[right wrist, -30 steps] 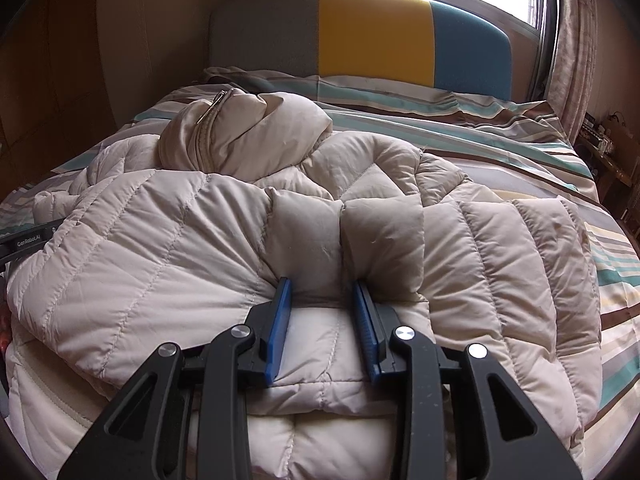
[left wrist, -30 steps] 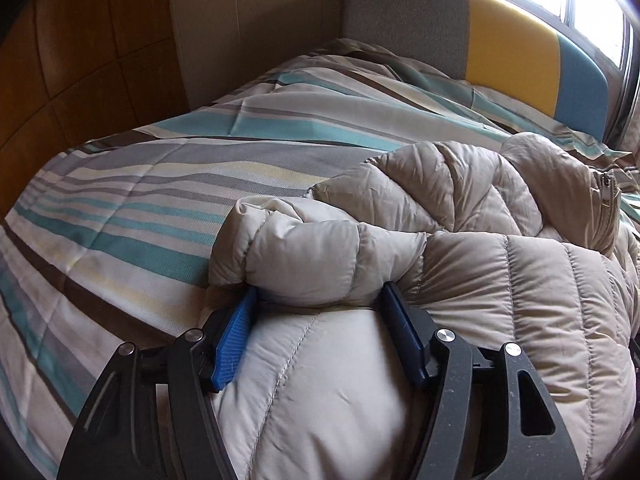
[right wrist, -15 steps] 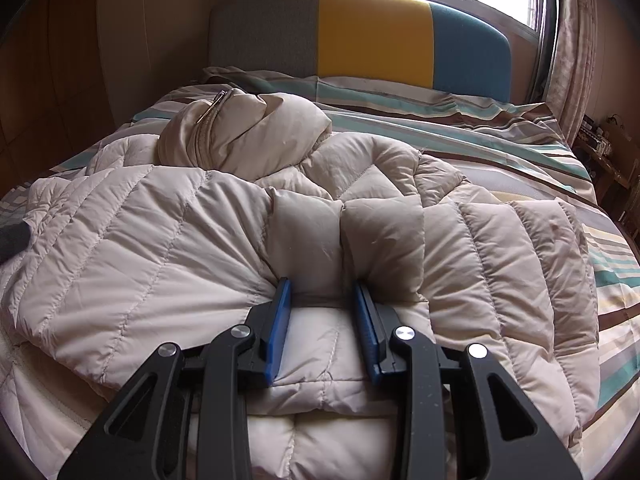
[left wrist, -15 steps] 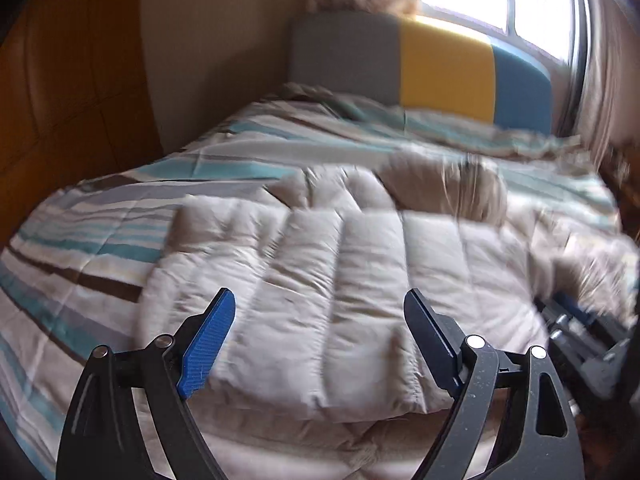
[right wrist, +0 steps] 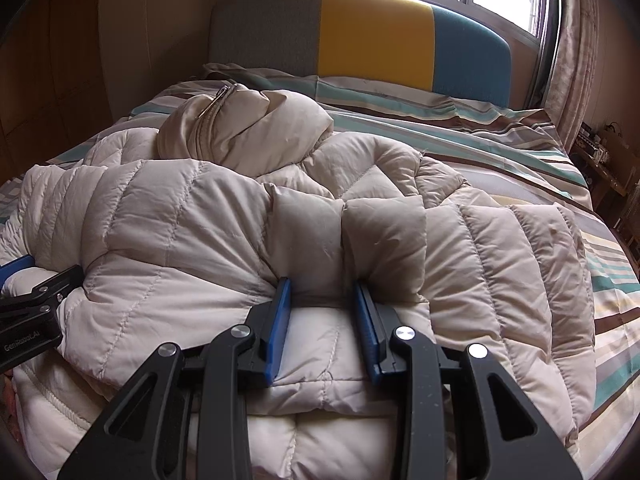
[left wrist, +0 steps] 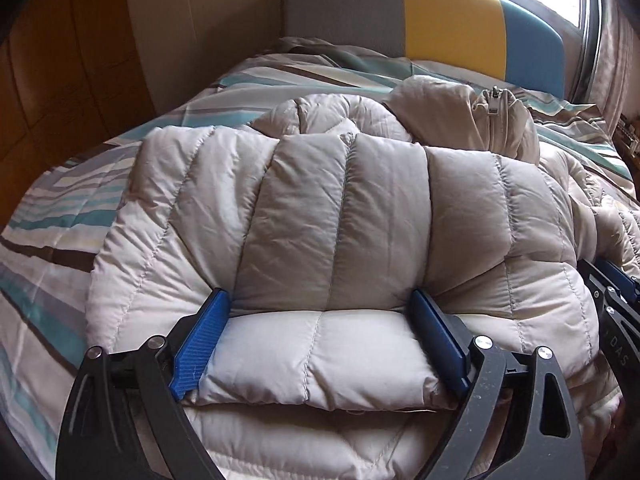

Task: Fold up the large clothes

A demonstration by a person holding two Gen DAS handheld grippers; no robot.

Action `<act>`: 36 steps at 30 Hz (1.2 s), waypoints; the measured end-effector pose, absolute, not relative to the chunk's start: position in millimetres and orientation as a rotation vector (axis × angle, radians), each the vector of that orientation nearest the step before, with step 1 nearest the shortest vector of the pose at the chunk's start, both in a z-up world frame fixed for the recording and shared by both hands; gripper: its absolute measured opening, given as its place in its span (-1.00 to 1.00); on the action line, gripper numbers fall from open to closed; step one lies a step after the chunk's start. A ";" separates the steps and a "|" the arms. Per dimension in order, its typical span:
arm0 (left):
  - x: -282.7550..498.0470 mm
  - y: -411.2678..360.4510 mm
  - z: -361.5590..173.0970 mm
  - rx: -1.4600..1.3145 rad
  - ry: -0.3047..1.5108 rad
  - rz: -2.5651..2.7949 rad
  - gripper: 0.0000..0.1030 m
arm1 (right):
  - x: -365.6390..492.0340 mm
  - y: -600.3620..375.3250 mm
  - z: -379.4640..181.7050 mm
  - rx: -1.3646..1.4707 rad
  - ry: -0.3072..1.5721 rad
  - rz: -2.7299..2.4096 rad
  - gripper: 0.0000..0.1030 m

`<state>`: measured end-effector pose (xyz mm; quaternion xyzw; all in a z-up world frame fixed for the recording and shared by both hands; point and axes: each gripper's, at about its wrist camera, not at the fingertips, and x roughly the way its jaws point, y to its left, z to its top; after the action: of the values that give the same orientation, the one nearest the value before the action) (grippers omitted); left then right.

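A beige quilted down jacket (left wrist: 344,208) lies spread on the bed, its hood and zipper (left wrist: 460,120) bunched toward the headboard. My left gripper (left wrist: 318,296) has its jaws opening wide. A folded edge of the jacket lies between the blue pads, which flank it without squeezing. My right gripper (right wrist: 321,283) is shut on a pinched-up fold of the jacket (right wrist: 160,232) near its front edge. The left gripper (right wrist: 36,292) shows at the left edge of the right wrist view, and the right gripper (left wrist: 612,280) at the right edge of the left wrist view.
The bed has a striped duvet (left wrist: 80,208) and a grey, yellow and blue headboard (right wrist: 376,36). Wood panelling (left wrist: 60,80) runs along the left side. A window and curtain (right wrist: 572,40) stand at the right, with cluttered furniture (right wrist: 608,152) below them.
My left gripper let go of the rolled jacket fold, swung right across the jacket and opened wide around its folded front edge. The right gripper kept its grip and place.
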<state>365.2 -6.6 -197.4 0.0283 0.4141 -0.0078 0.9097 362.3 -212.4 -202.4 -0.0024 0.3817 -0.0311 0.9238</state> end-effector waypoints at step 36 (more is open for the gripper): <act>117.7 146.2 -177.8 -0.041 0.720 0.037 0.94 | 43.6 -384.6 -164.6 0.342 0.798 -0.135 0.18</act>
<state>117.7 146.2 -177.8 -0.0203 0.3524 0.0179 0.9355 43.6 -384.6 -164.6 0.1654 0.3861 -0.0651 0.9052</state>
